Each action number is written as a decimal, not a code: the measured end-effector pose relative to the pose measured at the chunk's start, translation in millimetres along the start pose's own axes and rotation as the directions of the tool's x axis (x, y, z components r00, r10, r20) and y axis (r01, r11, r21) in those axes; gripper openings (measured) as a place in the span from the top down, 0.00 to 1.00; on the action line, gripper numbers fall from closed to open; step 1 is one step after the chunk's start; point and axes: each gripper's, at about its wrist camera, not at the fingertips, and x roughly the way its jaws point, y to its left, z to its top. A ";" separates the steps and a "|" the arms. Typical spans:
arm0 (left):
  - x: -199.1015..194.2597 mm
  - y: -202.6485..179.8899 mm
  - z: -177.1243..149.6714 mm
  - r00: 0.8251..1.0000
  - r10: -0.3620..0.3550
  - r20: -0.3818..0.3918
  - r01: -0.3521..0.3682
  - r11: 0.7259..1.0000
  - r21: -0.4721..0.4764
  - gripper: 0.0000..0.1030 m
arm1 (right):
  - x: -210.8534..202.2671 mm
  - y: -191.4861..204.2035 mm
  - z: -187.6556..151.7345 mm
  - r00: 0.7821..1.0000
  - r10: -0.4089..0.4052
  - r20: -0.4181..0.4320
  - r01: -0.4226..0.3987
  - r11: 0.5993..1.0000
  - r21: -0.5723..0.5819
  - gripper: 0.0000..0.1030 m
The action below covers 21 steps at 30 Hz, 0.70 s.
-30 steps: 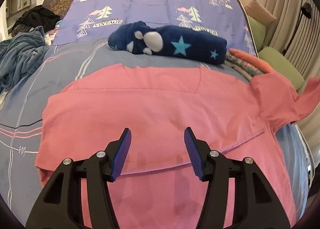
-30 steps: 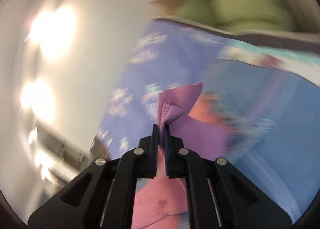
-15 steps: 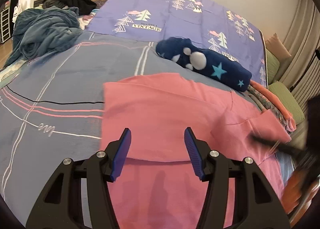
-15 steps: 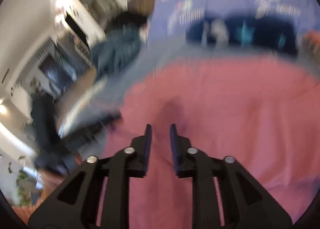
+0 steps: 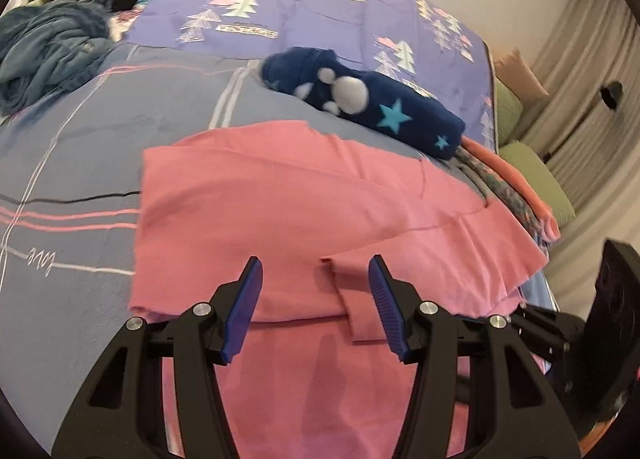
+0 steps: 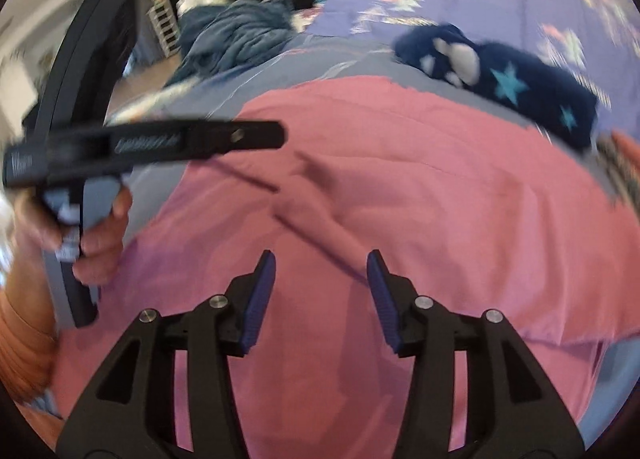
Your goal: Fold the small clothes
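the pink garment (image 5: 304, 195) lies partly folded on the bed (image 5: 80, 147), both tools above it with nothing gripped: the left tool (image 5: 316, 299) spread apart, the right tool (image 6: 320, 291) having just been opening, its jaws empty.

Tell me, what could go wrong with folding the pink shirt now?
1. The sleeve laid across the pink shirt looks loosely placed; a nudge from the open left hand-held gripper above it might undo that fold.
2. The two tools are close together; the right hand-held gripper, whose jaws have just been opening with nothing between them, could bump the left.
3. The navy star garment lies near the shirt's far edge and could get caught in a fold.
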 end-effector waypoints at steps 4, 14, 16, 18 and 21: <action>-19.4 23.6 1.3 0.998 0.034 0.047 -0.032 0.998 -0.062 0.46 | 22.1 22.5 9.9 0.997 -0.069 -0.014 0.067 0.991 -0.118 0.53; -50.6 46.6 -4.8 0.994 0.046 0.095 -0.039 0.997 -0.068 0.46 | -9.9 -41.6 32.5 0.951 0.270 0.150 -0.301 0.919 0.254 0.95; -50.1 45.0 -5.2 0.996 0.012 0.088 -0.006 0.998 -0.067 0.46 | -12.0 -47.7 29.9 0.919 0.368 0.142 -0.395 0.871 0.292 0.84; -48.3 43.3 -7.2 0.997 -0.027 0.076 0.033 0.996 -0.077 0.46 | -3.8 -39.1 23.9 0.927 0.371 0.052 -0.370 0.889 0.269 0.65; -45.2 38.1 -11.6 0.997 -0.044 0.056 0.048 0.997 -0.063 0.46 | 4.0 -16.8 7.8 0.974 0.223 -0.044 -0.214 0.965 0.153 0.65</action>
